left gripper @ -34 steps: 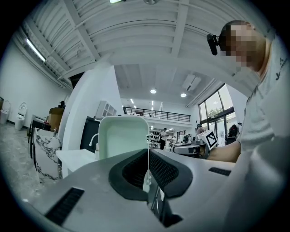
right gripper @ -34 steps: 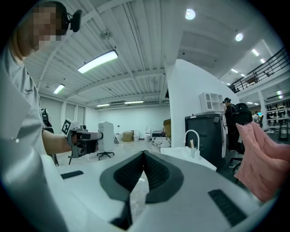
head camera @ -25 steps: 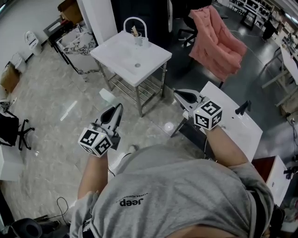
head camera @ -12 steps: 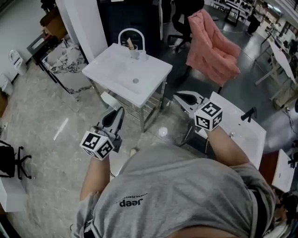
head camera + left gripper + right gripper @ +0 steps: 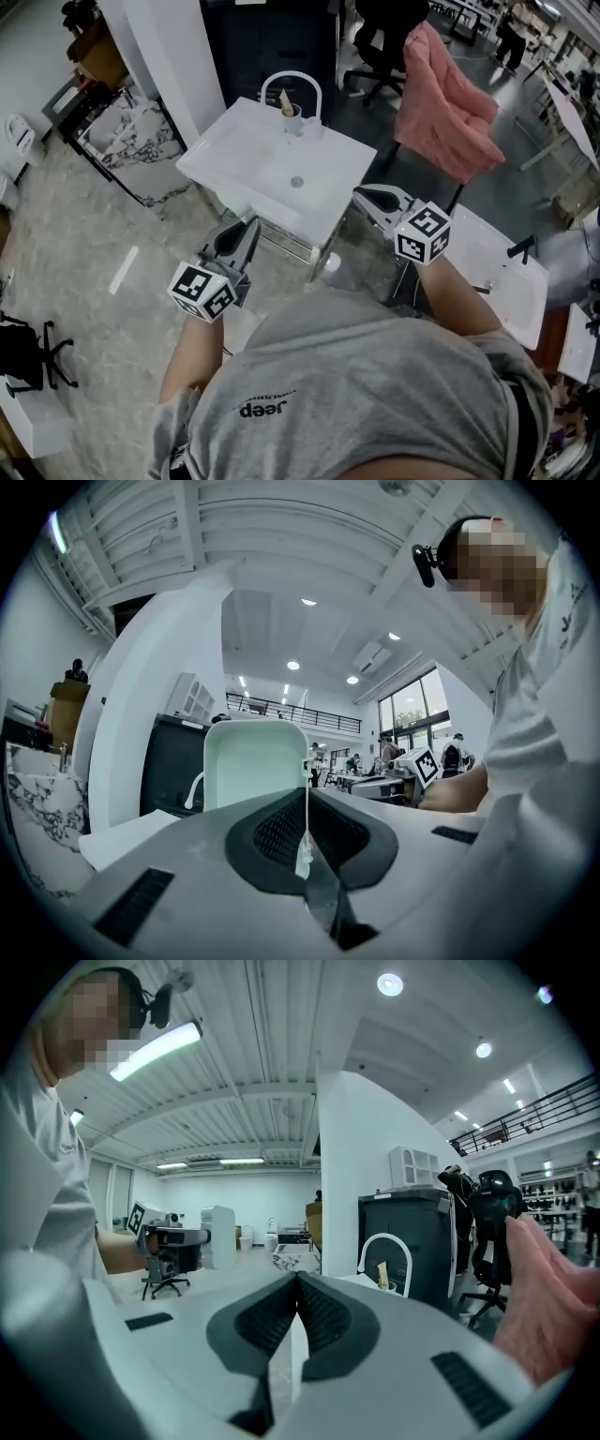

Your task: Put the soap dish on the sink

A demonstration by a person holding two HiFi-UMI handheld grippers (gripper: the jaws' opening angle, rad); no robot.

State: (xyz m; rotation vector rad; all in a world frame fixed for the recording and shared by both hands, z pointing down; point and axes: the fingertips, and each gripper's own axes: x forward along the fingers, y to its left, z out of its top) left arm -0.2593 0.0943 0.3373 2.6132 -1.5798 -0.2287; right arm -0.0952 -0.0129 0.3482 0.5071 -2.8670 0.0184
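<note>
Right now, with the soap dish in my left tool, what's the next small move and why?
Probably carry the left tool forward over the sink, above its flat rim: it is shut on the soap dish but appears just short of the near edge.

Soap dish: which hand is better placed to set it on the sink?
Left. The left tool is shut on the pale green soap dish, the white sink just ahead; the right tool is shut, empty.

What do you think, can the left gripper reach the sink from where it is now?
Probably yes. The left gripper, shut on the soap dish, looks close to the sink's near edge, with nothing between them and bare top ahead.
</note>
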